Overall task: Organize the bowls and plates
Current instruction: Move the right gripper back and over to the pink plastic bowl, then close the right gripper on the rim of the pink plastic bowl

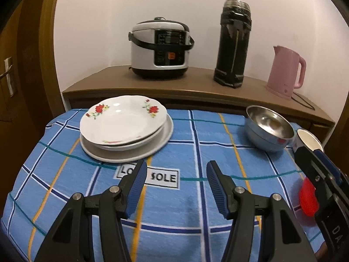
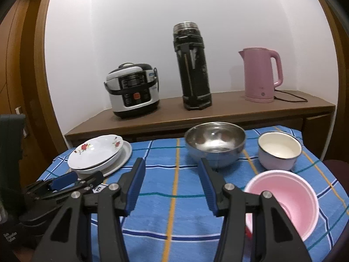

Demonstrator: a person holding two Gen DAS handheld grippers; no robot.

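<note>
Red-flowered white plate (image 1: 122,120); blue checked tablecloth (image 1: 192,214); pink bowl (image 2: 283,198).

Your left gripper (image 1: 176,172) gaped empty at lower centre; the white rose-patterned plate stack (image 1: 124,126) sat upper left, the steel bowl (image 1: 269,128) right.

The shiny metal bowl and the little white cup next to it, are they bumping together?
Apart. In the right wrist view a strip of blue tablecloth shows between the metal bowl and the white cup.
</note>
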